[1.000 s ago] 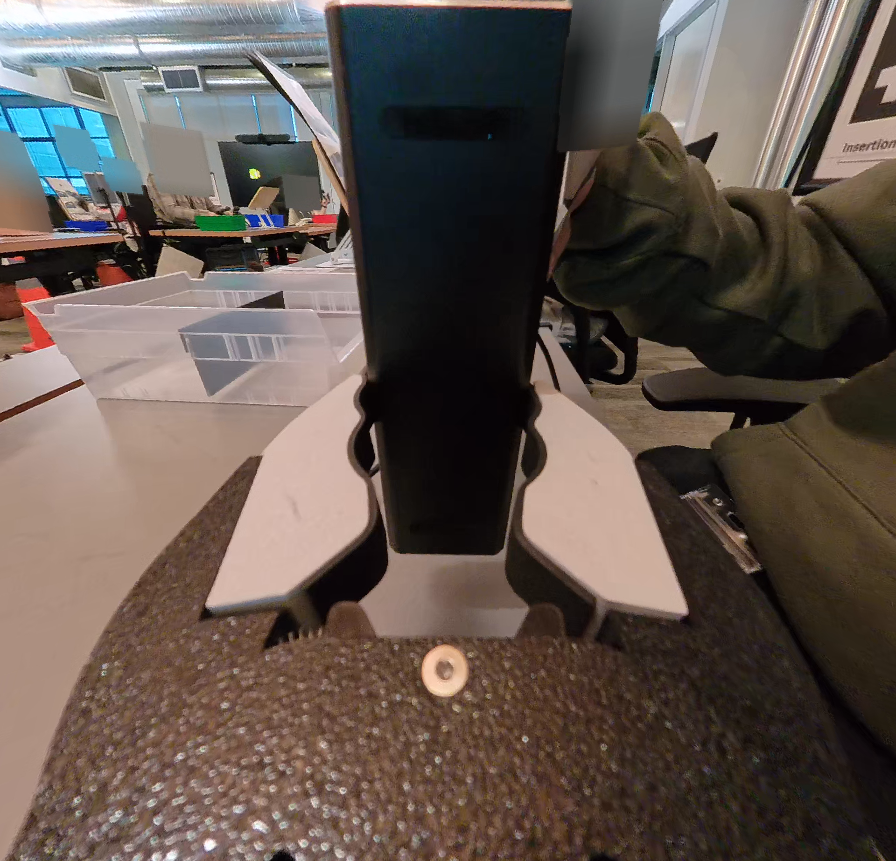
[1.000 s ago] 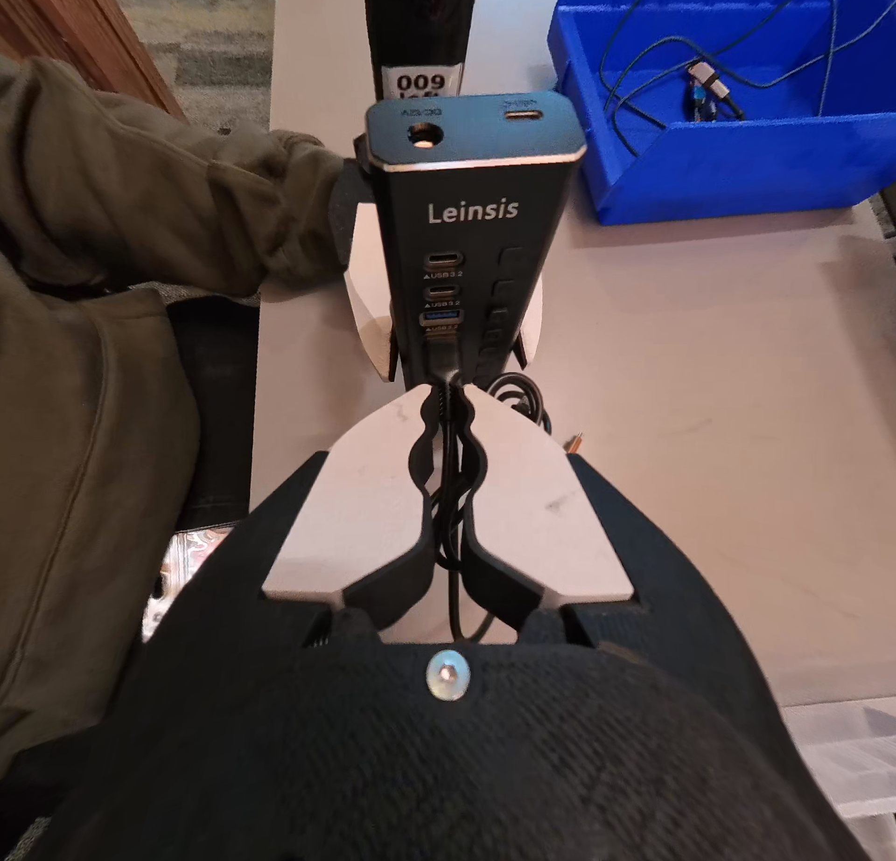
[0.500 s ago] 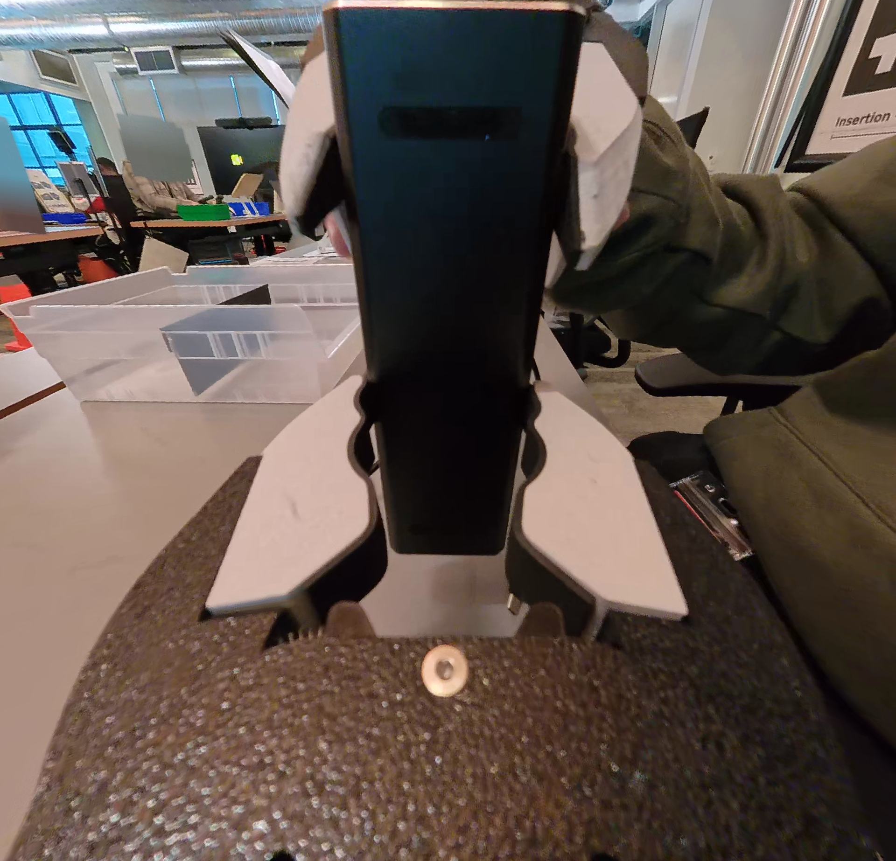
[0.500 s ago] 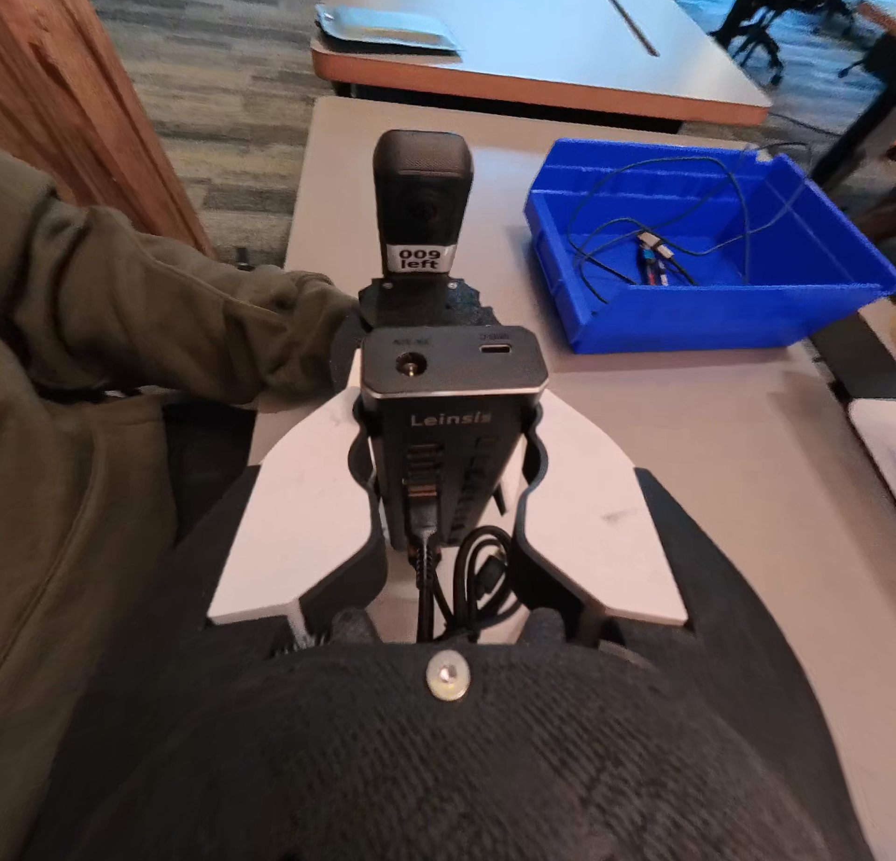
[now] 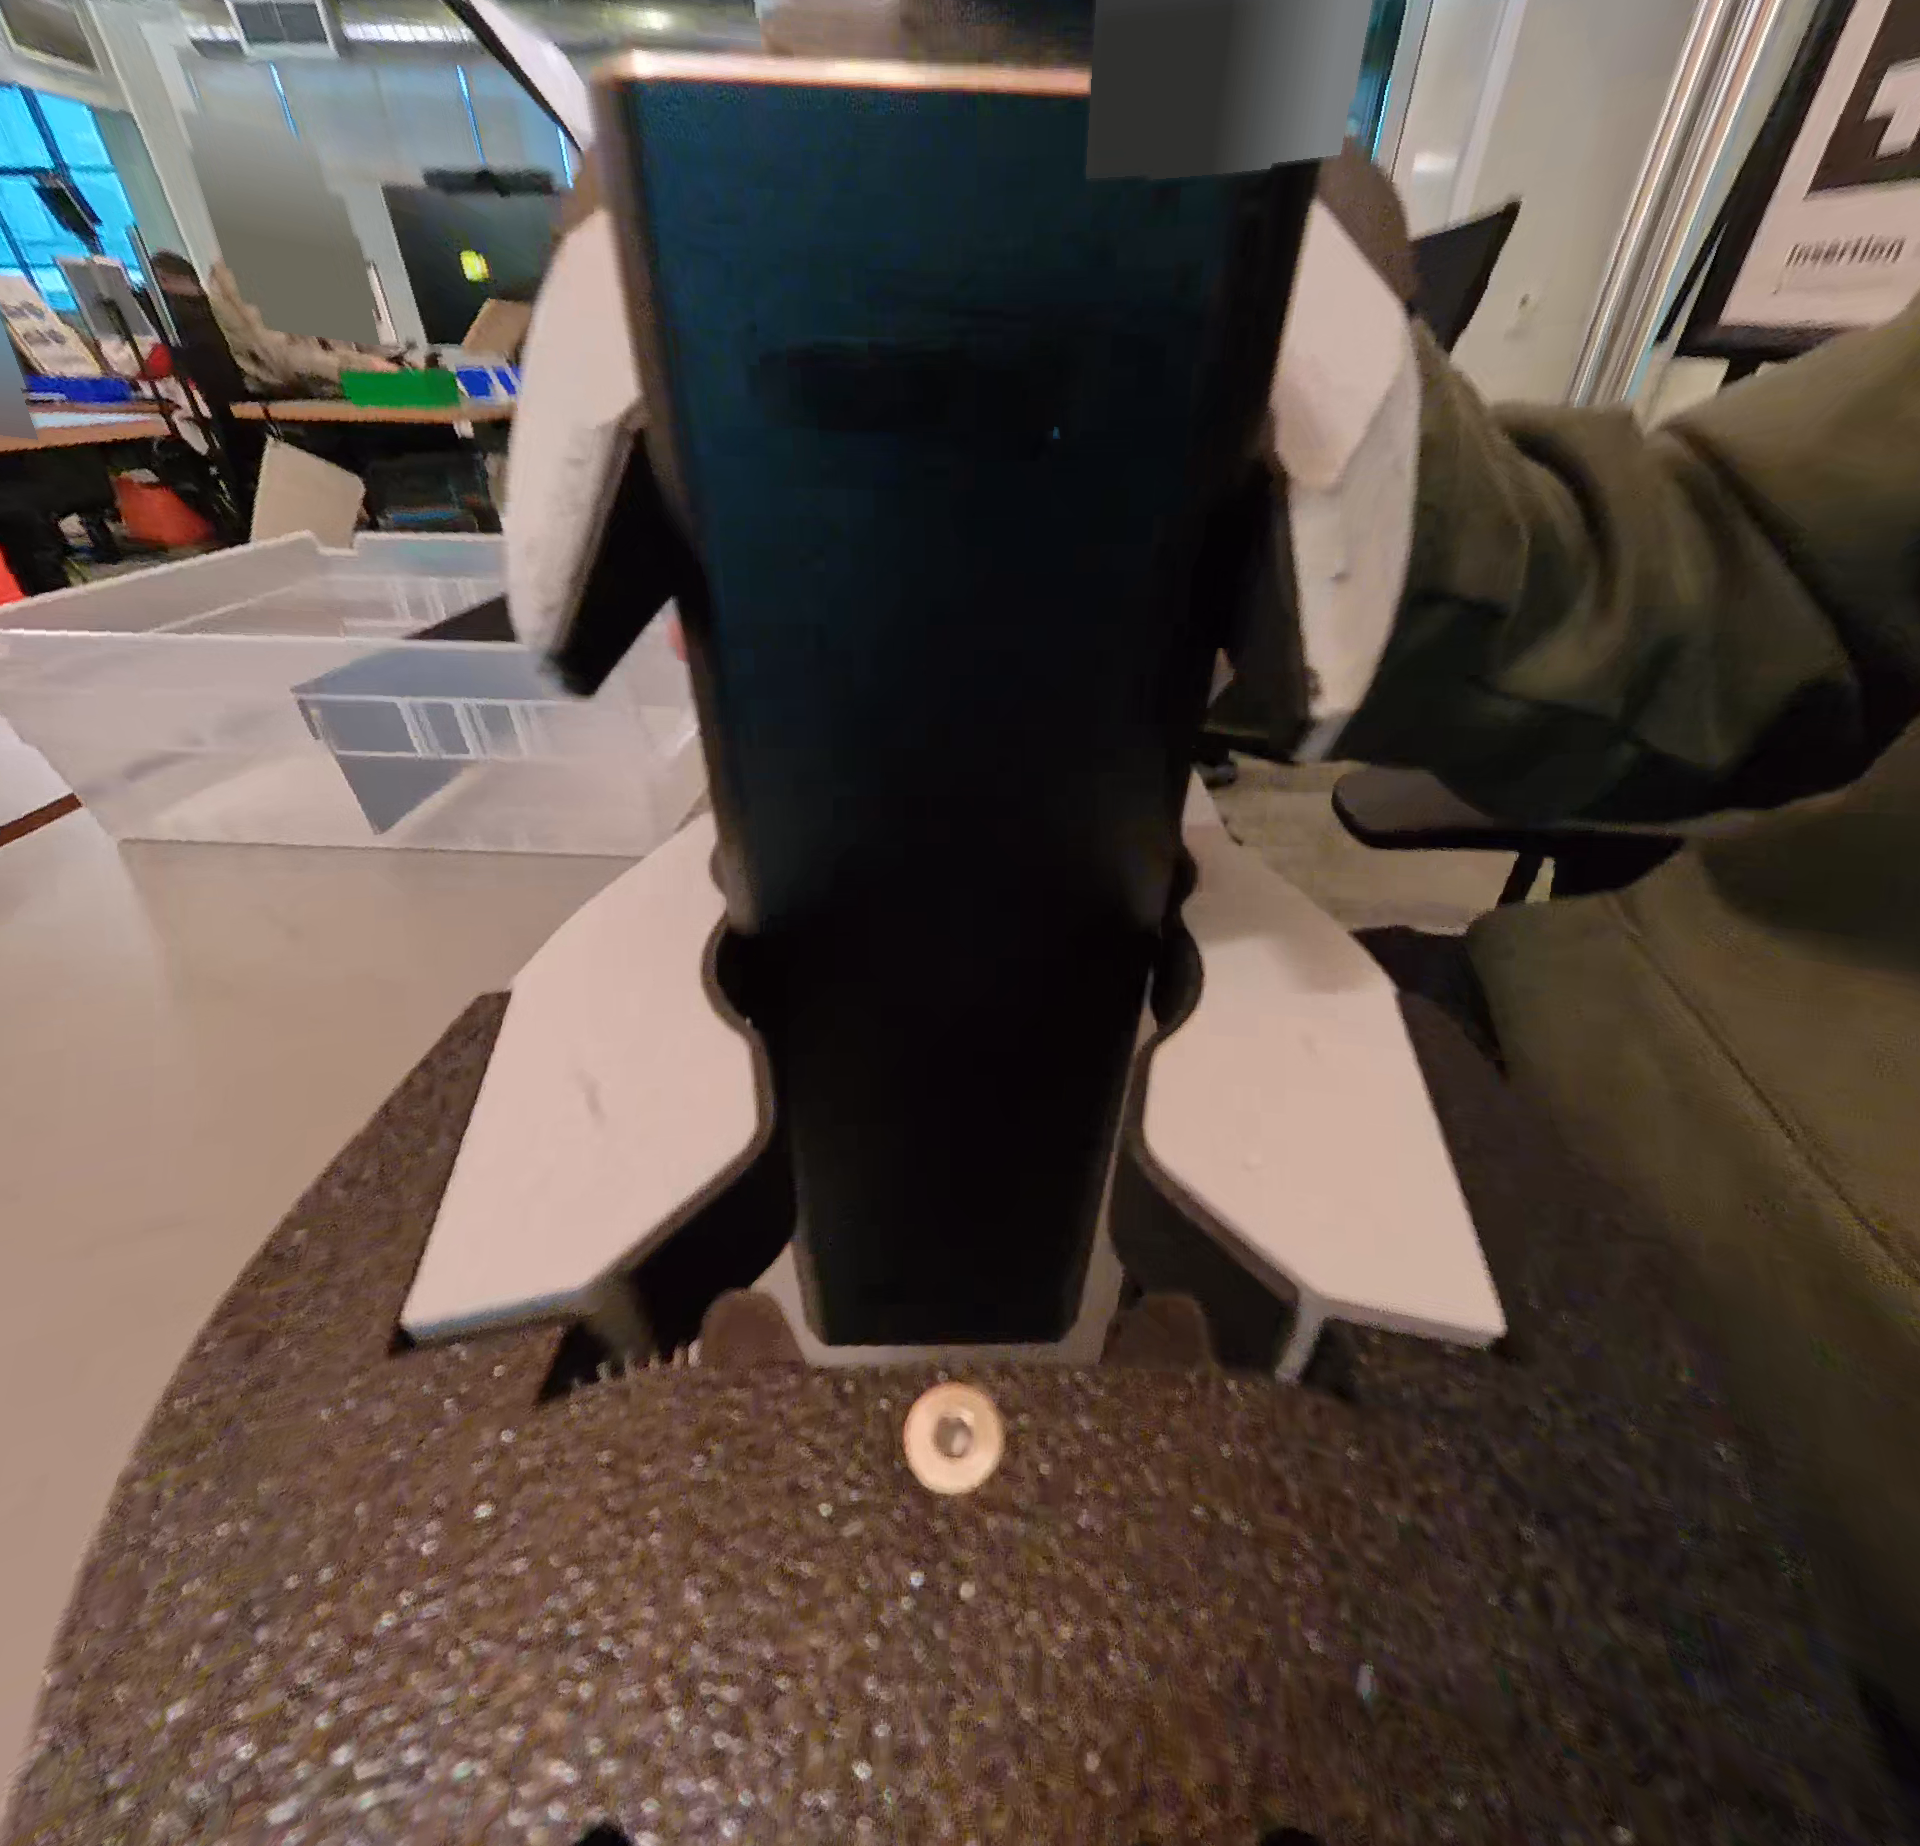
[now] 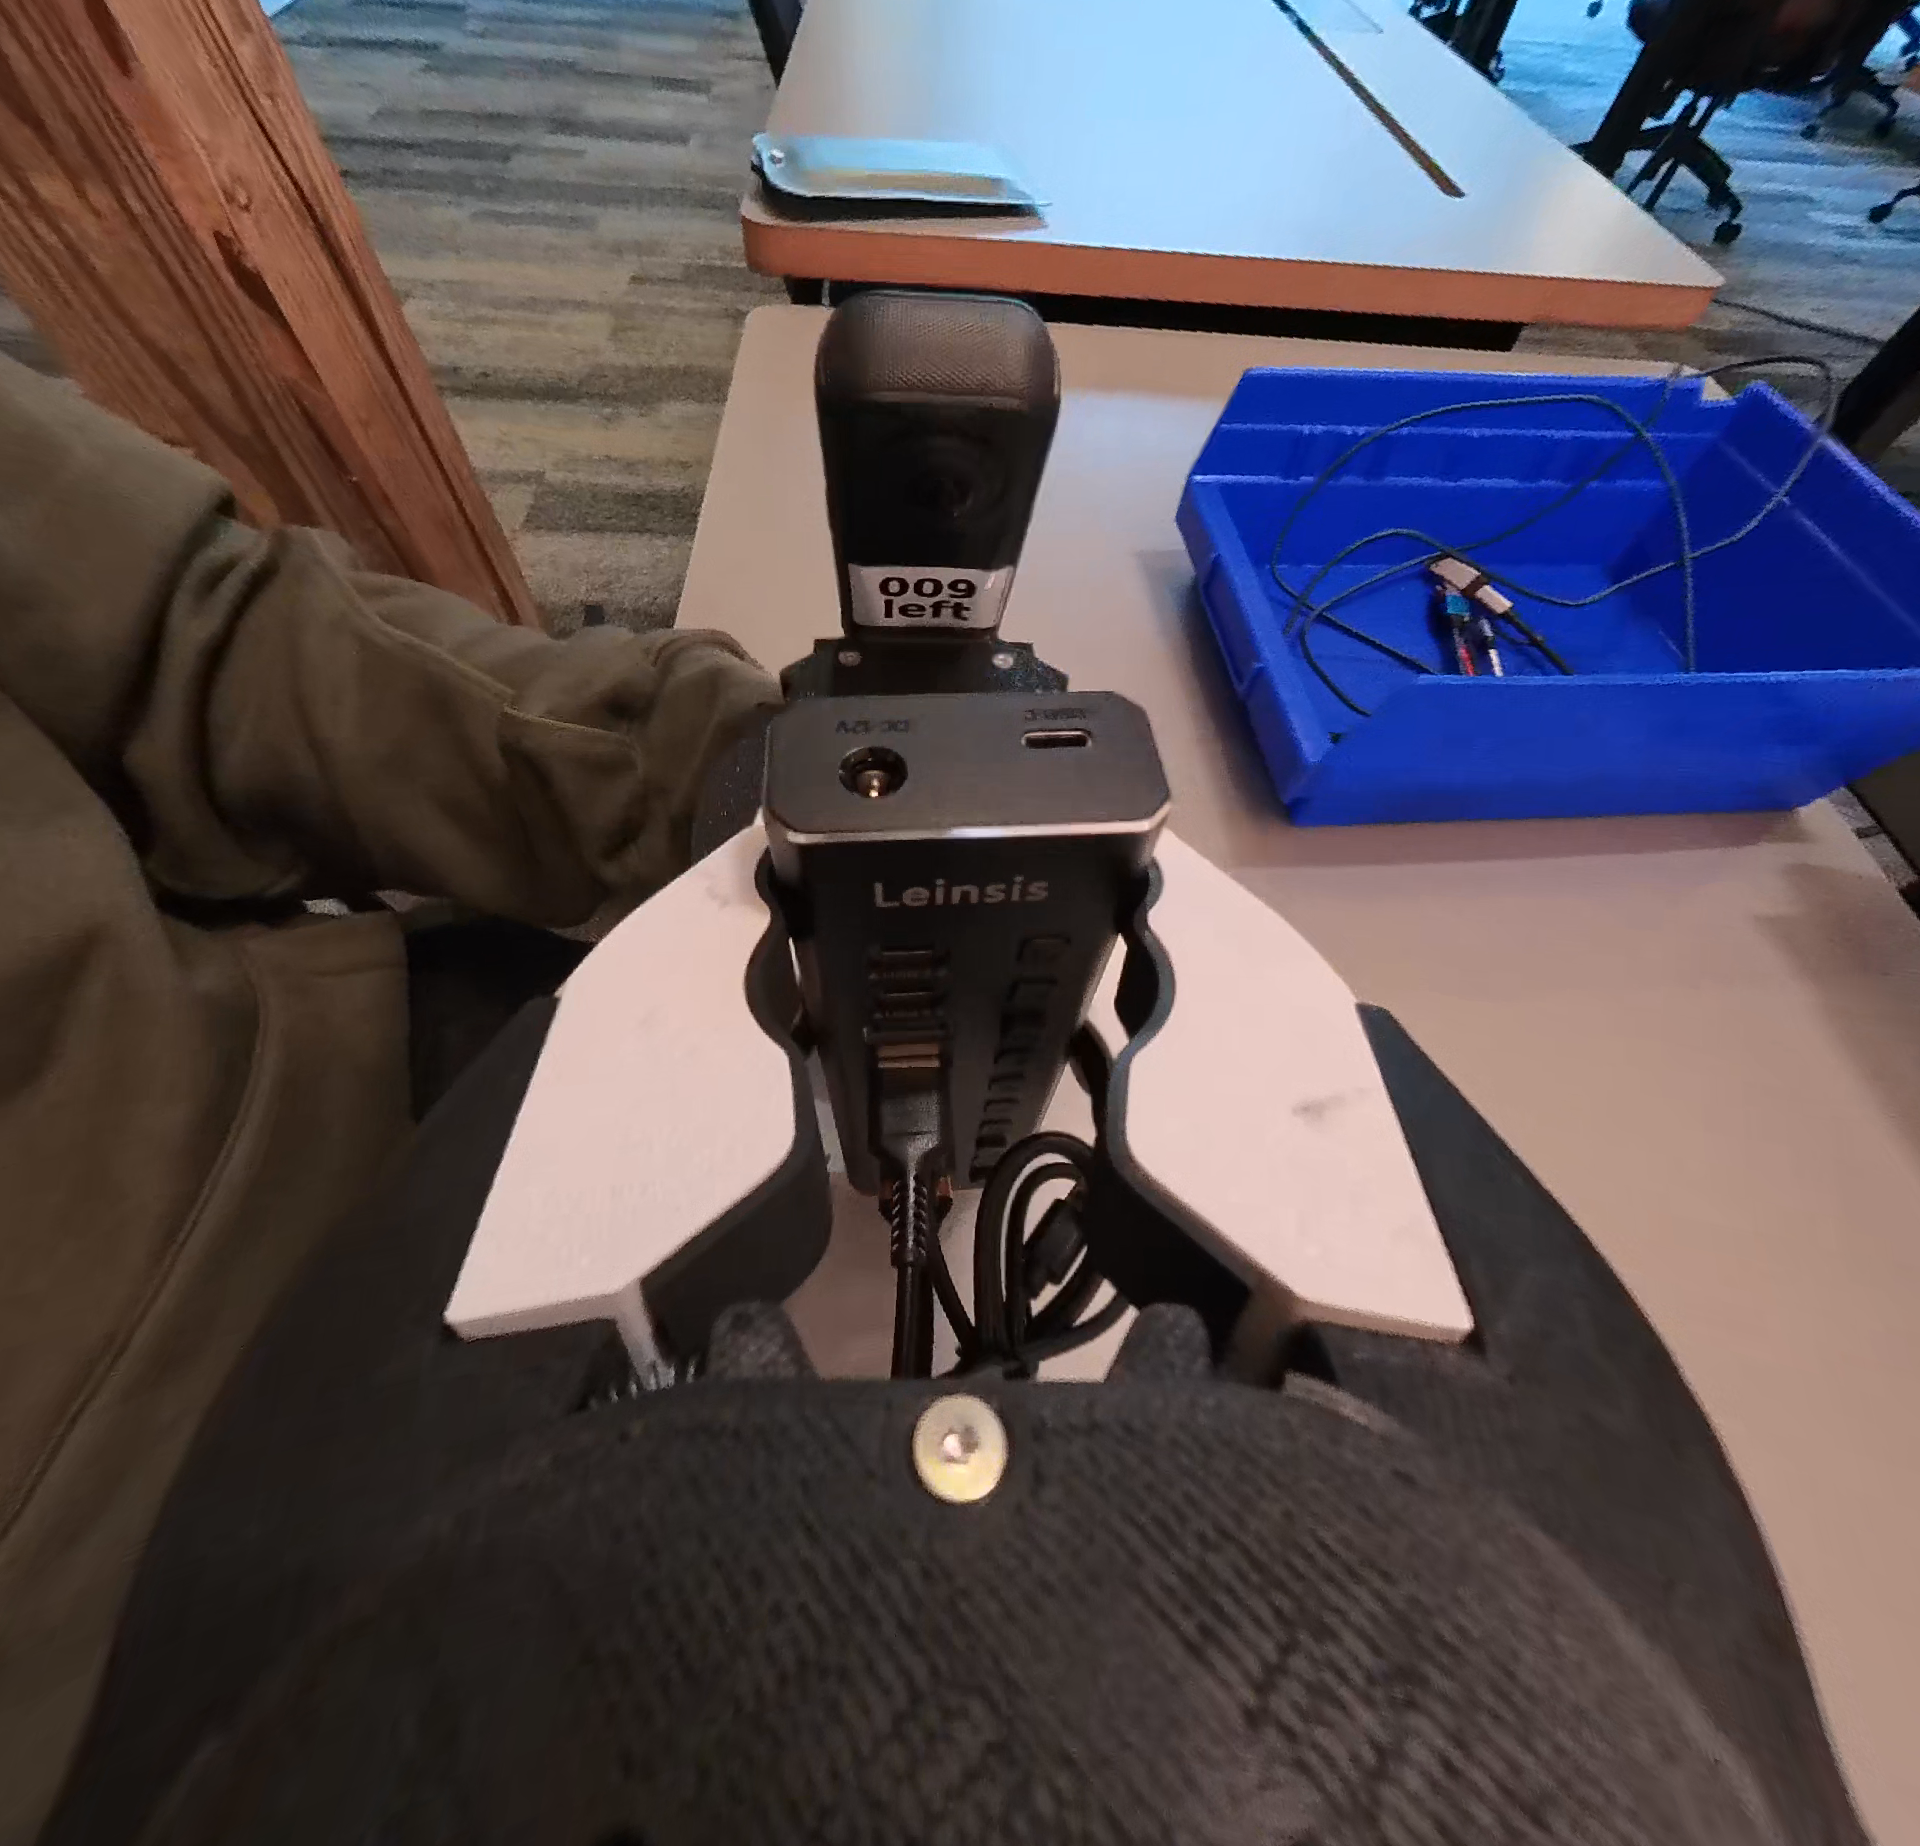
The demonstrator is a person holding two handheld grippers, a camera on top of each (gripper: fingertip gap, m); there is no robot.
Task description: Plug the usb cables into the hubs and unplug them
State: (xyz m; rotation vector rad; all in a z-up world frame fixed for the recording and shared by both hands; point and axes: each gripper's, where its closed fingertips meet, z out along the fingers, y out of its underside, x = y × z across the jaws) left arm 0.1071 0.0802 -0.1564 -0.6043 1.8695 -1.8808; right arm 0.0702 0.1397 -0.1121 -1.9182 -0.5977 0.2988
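Observation:
A black USB hub (image 6: 961,788) stands upright between both grippers above the table. My right gripper (image 6: 961,903) is shut on its sides. A black USB cable (image 6: 912,1152) is plugged into a port on its front face, and the cable's slack coils (image 6: 1039,1246) between my right fingers. In the left wrist view the hub's plain back (image 5: 956,601) fills the middle. My left gripper (image 5: 951,892) is open a little around the hub's lower end. The right gripper's white fingers (image 5: 566,466) flank the hub's far end. The left gripper's camera housing (image 6: 935,466) shows behind the hub.
A blue bin (image 6: 1558,757) holding loose cables sits on the table at the right. A clear plastic bin (image 5: 312,716) stands on the table in the left wrist view. A wooden post (image 6: 208,290) and a person's green sleeve (image 6: 416,736) are at the left. Another table (image 6: 1195,134) stands beyond. The grippers' ends are close to 7 cm from one another.
My right gripper let go of the cable, opened, moved forward and closed around the hub. My left fingers spread slightly and the hub slid deeper between them.

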